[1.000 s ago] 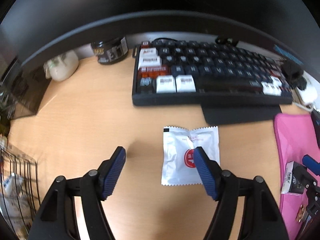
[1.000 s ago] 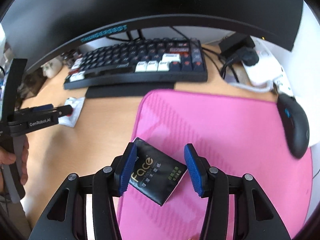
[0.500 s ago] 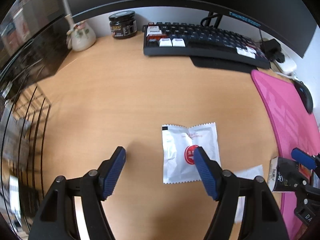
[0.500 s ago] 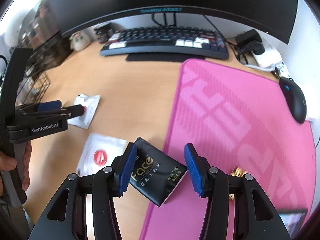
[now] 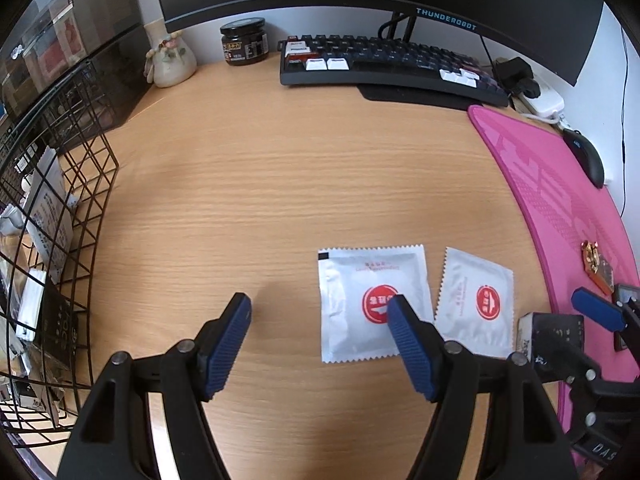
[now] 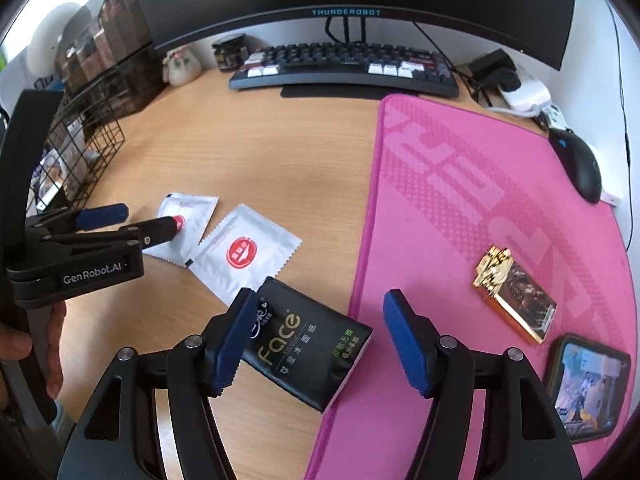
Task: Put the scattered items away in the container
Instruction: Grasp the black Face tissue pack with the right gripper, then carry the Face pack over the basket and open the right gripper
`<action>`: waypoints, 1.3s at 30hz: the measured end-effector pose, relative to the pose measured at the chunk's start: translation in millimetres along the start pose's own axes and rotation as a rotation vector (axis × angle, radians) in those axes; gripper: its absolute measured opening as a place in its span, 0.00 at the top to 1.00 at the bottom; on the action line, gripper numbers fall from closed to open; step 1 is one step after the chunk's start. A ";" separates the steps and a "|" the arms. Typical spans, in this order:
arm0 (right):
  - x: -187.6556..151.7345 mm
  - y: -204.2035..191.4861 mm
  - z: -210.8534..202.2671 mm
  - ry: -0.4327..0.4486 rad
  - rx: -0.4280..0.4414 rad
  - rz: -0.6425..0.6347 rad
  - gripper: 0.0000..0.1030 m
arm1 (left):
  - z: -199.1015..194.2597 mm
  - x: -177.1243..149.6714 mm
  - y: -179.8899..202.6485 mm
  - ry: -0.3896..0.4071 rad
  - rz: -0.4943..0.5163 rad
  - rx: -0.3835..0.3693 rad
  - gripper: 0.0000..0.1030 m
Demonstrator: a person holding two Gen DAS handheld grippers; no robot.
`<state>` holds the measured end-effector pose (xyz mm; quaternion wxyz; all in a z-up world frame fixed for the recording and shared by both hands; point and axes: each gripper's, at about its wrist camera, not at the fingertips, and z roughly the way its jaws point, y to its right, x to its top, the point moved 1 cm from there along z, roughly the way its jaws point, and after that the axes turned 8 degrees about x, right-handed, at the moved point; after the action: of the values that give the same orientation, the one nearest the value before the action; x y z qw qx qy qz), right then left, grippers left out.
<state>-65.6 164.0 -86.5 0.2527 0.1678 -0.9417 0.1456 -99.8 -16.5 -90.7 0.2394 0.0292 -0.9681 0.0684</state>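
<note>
We count two white sachets [image 5: 374, 306] on the desk, one tissue pack [image 6: 306, 346] now loose between our opened right gripper [image 6: 320, 334], left gripper [image 5: 320, 334] open as before.

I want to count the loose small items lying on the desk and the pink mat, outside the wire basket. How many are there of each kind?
White sachets with a red circle: 2
Black tissue pack: 1
Gold and brown packet on the pink mat: 1
Phone on the pink mat: 1
Total: 5
</note>
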 end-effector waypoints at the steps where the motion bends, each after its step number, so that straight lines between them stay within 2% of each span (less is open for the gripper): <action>1: -0.5 -0.7 0.4 0.003 0.003 -0.004 0.37 | -0.1 -0.2 0.7 0.001 0.002 0.000 0.27; 5: -0.1 -4.5 2.4 0.005 -0.008 -0.020 0.35 | -0.3 -1.0 1.1 0.001 0.000 -0.006 0.27; 6: -0.1 -5.7 2.5 0.005 -0.020 -0.023 0.33 | -0.4 -1.4 1.0 0.001 -0.001 -0.008 0.27; 8: -1.7 -9.1 4.8 -0.007 -0.031 -0.033 0.22 | -0.9 -1.8 0.9 0.002 0.002 -0.010 0.27; 10: -3.8 -12.3 10.1 -0.029 -0.020 -0.043 0.20 | -0.9 -2.4 -0.3 0.001 -0.003 -0.015 0.27; 12: -7.0 -20.3 14.8 -0.034 -0.065 -0.087 0.19 | -0.9 -3.1 -0.8 0.001 -0.006 -0.017 0.27; 14: -9.7 -26.0 16.5 -0.029 -0.091 -0.118 0.19 | -0.9 -3.8 -2.0 0.001 -0.009 -0.018 0.27; 15: -10.7 -25.7 15.5 -0.018 -0.070 -0.114 0.19 | -0.5 -4.1 -3.0 0.000 -0.011 -0.020 0.27; 17: -9.6 -22.0 11.9 -0.001 -0.053 -0.092 0.30 | -0.4 -4.5 -4.2 -0.001 -0.013 -0.021 0.27; 19: -8.0 -17.7 9.5 -0.004 -0.029 -0.079 0.31 | -0.7 -4.5 -5.6 -0.003 -0.011 -0.020 0.27; 27: 9.6 -27.3 -8.4 0.039 -0.030 -0.098 0.32 | -13.4 -0.1 -12.2 0.012 -0.019 -0.032 0.27; 33: 49.3 -68.5 -35.3 0.116 0.023 -0.175 0.32 | -70.0 17.4 -45.7 0.106 -0.045 -0.030 0.27; 39: 103.8 -154.1 -52.0 0.179 0.150 -0.298 0.32 | -125.1 26.9 -129.5 0.157 -0.154 0.057 0.27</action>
<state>-68.0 18.7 40.4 0.3409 0.3104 -0.8666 0.1907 -54.5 -126.9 46.8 0.3183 0.1048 -0.9388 0.0792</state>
